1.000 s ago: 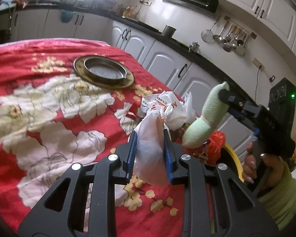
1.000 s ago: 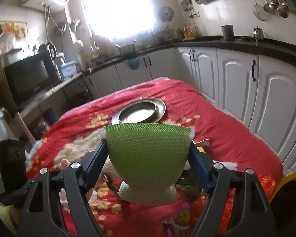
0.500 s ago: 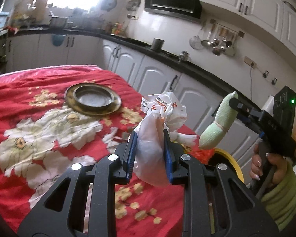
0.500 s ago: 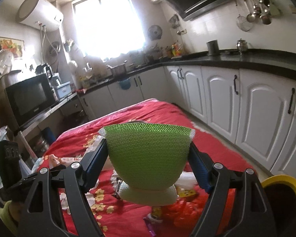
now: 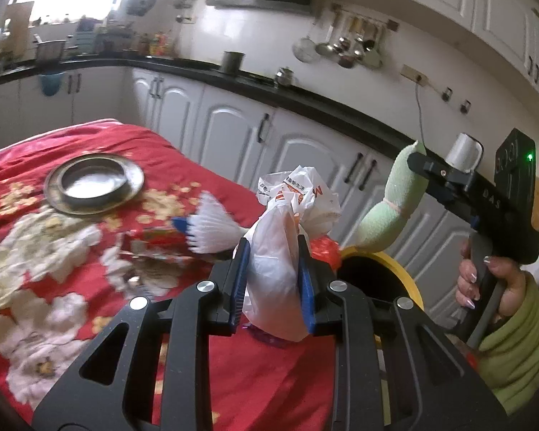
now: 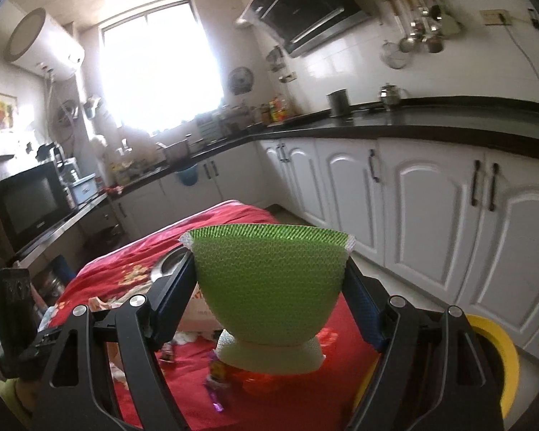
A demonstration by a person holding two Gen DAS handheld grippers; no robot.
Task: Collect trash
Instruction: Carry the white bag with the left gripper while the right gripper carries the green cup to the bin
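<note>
Left wrist view: fingers [image 5: 241,280] clamp white plastic bag [image 5: 275,280]; right fingers [image 6: 359,309] pinch green foam net [image 6: 269,287].

Left gripper [image 5: 273,283]: black frame, blue pads [image 5: 241,282], silver screws. Right gripper [image 6: 271,296]: same build, with a green indicator light and "DAS" lettering. Hand [image 5: 492,283]: polished nails, lime-green sleeve.

Crumpled white plastic bag [image 5: 273,273] and green foam net [image 6: 269,287] held aloft.
</note>
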